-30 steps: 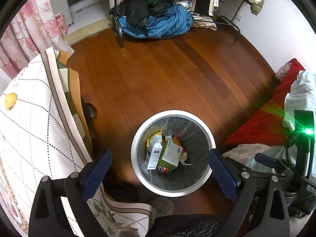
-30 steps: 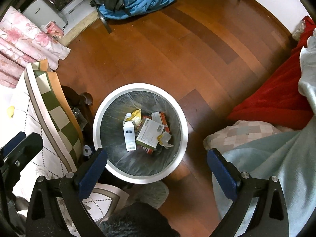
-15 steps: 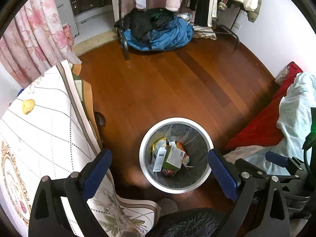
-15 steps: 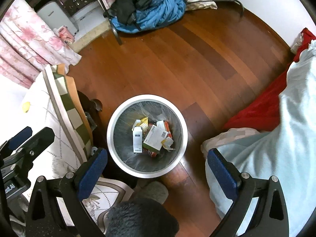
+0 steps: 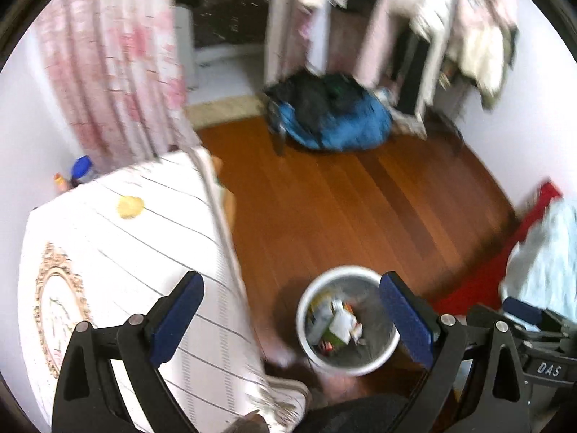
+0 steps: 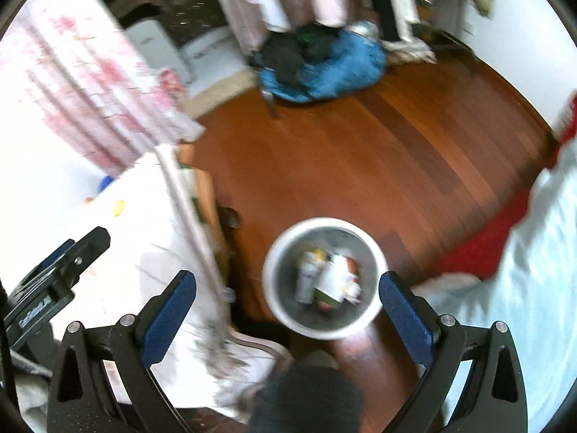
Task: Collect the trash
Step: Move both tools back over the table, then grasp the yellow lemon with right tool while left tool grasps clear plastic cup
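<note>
A round white trash bin (image 5: pixel 306 303) (image 6: pixel 274 299) stands on the wooden floor, holding several crumpled boxes and wrappers (image 5: pixel 337 323) (image 6: pixel 328 281). My left gripper (image 5: pixel 288 310) hangs high above it, open, with nothing between its blue pads. My right gripper (image 6: pixel 286 310) is also open and empty, with the bin far below between its fingers. A small yellow scrap (image 5: pixel 130 207) (image 6: pixel 118 207) lies on the white tablecloth at the left. Both views are blurred by motion.
A table with a white patterned cloth (image 5: pixel 108 270) fills the left. Pink floral curtains (image 5: pixel 115 72) hang behind it. A blue and black clothes pile (image 5: pixel 331 122) lies under a hanging rack. Red and pale blue bedding (image 6: pixel 523 270) is at the right.
Both grippers have risen and tilted up. The bin looks smaller and lower in both views, and more of the table, curtains and clothes rack shows.
</note>
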Available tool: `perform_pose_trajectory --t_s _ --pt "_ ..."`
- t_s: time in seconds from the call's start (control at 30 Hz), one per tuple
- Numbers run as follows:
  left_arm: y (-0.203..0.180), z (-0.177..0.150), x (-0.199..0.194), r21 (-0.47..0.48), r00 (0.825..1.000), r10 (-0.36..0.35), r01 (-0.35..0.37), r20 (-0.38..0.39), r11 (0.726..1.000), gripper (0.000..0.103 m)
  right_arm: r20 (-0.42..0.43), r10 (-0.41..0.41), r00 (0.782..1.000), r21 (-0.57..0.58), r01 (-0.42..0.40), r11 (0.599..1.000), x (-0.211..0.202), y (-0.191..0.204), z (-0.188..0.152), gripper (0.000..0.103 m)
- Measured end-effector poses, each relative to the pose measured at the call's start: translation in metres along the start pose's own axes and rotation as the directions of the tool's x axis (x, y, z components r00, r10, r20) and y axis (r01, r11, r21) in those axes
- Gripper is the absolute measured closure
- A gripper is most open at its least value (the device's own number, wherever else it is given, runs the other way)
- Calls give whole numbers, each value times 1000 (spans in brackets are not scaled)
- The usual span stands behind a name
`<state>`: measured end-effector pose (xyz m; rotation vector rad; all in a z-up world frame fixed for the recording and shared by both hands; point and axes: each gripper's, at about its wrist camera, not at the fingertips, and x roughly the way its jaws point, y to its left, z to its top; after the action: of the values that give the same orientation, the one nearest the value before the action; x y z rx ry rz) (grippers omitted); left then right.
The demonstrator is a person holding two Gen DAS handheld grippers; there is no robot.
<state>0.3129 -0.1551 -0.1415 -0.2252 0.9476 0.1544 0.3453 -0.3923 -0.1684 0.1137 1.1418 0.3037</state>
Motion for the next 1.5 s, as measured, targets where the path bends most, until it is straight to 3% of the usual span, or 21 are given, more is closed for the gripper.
perform_pose_trajectory --t_s 0.13,0.23,0.37,0.47,0.53,0.6,0.73,0.87,1.0,1.07,1.17,1.27,1.5 --pt "69 22 -25 -90 990 112 -104 82 990 3 2 71 997 -112 -71 991 8 84 31 1" --pt "142 26 -29 -169 961 261 -244 90 955 3 -43 120 992 -201 -126 971 40 157 49 1" --pt "235 3 -5 -270 911 412 -401 -16 875 3 -145 161 976 -267 -195 944 110 248 61 1" --pt "297 -26 26 -327 876 466 -480 -125 814 3 -220 168 961 -275 -227 934 176 310 66 1" --pt "324 -45 45 -341 863 471 -506 -185 793 3 -238 156 959 -280 -222 934 207 335 68 2" --pt "350 -64 68 -350 849 469 -528 -244 774 3 -255 141 956 -290 -215 933 241 359 68 12" --pt "380 -82 92 -373 849 435 -524 -300 766 3 -274 114 955 -278 -192 941 287 383 69 17" --pt "385 -86 102 -381 863 406 -499 -300 778 3 -280 113 953 -290 -196 937 313 396 66 19" --pt "387 -85 105 -372 867 399 -491 -298 788 3 -289 105 952 -303 -195 933 331 402 60 41" --pt "386 -83 104 -367 867 403 -492 -293 790 3 -277 139 951 -324 -229 918 330 404 58 60" --pt "383 -78 106 -365 868 397 -487 -297 793 3 -257 150 955 -341 -235 910 323 400 53 67" --pt "374 -76 103 -348 870 401 -485 -287 803 3 -254 174 951 -339 -256 905 306 383 45 69" --pt "323 -72 84 -323 946 270 -316 -182 892 3 -255 151 955 -343 -235 909 270 328 15 69"
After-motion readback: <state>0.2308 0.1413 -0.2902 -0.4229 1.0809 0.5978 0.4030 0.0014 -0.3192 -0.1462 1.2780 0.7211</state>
